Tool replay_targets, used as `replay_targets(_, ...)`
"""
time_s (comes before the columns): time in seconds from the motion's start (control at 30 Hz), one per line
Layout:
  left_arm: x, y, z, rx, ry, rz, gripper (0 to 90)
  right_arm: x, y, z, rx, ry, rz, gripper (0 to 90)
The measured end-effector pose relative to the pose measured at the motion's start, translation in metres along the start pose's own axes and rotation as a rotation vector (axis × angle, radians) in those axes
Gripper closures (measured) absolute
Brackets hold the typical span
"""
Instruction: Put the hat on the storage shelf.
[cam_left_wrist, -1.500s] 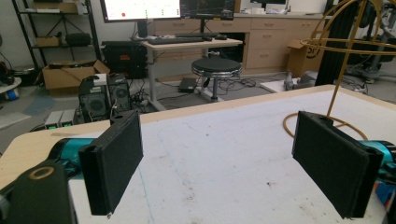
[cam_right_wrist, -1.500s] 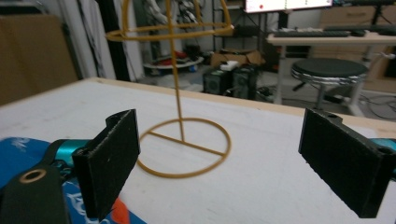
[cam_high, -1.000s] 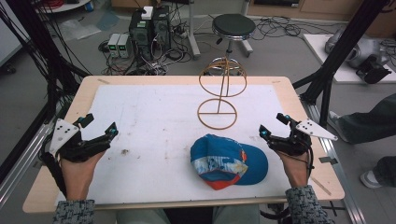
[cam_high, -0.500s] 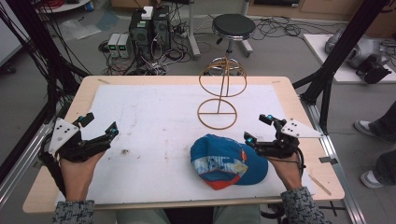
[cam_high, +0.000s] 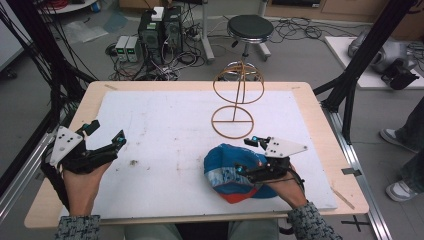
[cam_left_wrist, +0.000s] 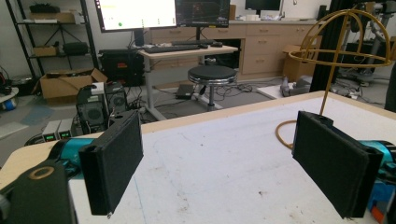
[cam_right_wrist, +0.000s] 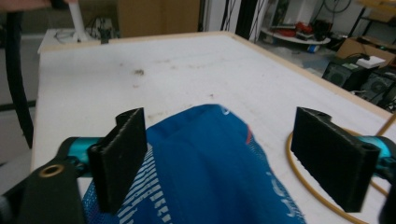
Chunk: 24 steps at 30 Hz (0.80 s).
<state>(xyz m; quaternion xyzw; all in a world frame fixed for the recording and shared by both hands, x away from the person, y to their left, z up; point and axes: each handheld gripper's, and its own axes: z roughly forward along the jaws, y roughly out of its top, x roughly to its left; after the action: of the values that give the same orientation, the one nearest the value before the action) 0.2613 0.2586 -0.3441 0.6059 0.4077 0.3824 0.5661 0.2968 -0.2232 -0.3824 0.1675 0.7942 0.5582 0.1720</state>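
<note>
Both sleeves (cam_high: 314, 223) are a black-and-white speckled knit, ending at the wrist. Each hand carries a black gripper with a grey three-cornered plate (cam_high: 284, 147) on top, teal fittings at the jaw roots and a black cable (cam_high: 296, 178) trailing back. In the gripper views the jaws are flat black rectangular pads (cam_left_wrist: 113, 166) with a matt, cloth-like face, and a brass-coloured ring (cam_left_wrist: 41, 173) sits in the black body at lower left.

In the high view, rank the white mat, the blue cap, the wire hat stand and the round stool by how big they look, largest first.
1. White mat, by far the largest.
2. Wire hat stand.
3. Blue cap, partly covered by the right gripper, so its rank against the stand is unsure.
4. Round stool, but it sits farther from the camera.
</note>
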Motion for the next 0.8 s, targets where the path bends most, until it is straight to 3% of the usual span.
replay_targets(0.2, -0.001, -0.001, 0.001, 0.003, 0.002, 0.002, 16.6, 0.005, -0.001, 0.014, 0.065, -0.023, -0.021, 24.7)
replay_targets(0.4, -0.001, 0.001, 0.0, -0.002, 0.0, 0.003, 16.7, 0.008, -0.003, 0.021, 0.135, -0.02, -0.03, 45.8)
replay_targets(0.43, -0.001, 0.001, 0.0, -0.004, -0.001, 0.003, 16.7, 0.008, -0.003, 0.021, 0.135, -0.02, -0.03, 45.8)
replay_targets(0.53, -0.001, 0.0, 0.0, -0.003, -0.002, 0.004, 16.7, 0.008, -0.004, 0.02, 0.137, -0.028, -0.017, 59.1)
replay_targets(0.63, -0.001, 0.0, 0.0, -0.003, -0.003, 0.002, 16.7, 0.007, -0.004, 0.019, 0.134, -0.026, -0.012, 64.1)
replay_targets(0.8, 0.001, 0.0, -0.001, -0.003, 0.003, -0.005, 16.7, 0.007, -0.004, 0.015, 0.118, -0.02, 0.006, 81.1)
